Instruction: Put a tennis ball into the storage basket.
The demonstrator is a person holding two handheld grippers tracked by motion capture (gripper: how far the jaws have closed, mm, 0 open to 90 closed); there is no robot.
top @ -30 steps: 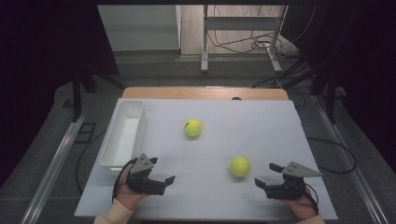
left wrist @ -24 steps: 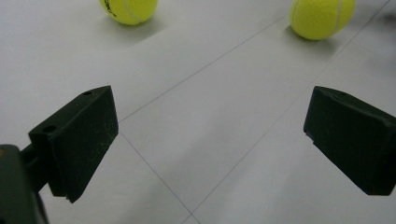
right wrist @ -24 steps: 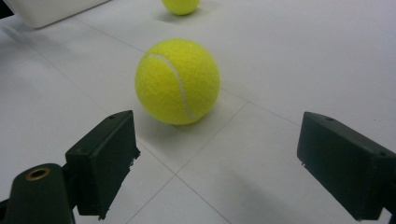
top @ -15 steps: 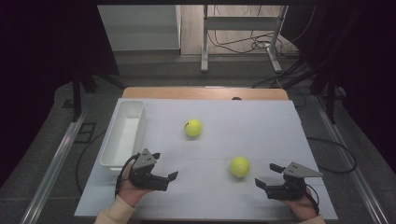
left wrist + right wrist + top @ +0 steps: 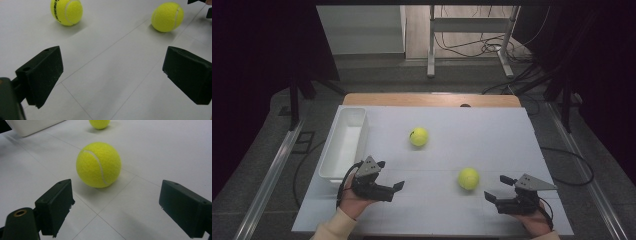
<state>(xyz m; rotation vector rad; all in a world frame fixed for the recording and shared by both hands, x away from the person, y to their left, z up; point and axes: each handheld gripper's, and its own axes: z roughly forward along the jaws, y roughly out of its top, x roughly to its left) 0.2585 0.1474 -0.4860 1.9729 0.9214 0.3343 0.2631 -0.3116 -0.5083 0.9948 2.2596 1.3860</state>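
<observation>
White tabletop (image 5: 512,130): two yellow tennis balls and one white tray (image 5: 343,145), at its left edge. Far ball (image 5: 418,136) near the middle, well apart from both my tongs. Near ball (image 5: 468,178) lies just ahead of my right tongs (image 5: 494,189), jaws spread wide, holding nothing. My left tongs (image 5: 395,190), beside the tray's near end, likewise gape wide and empty
</observation>
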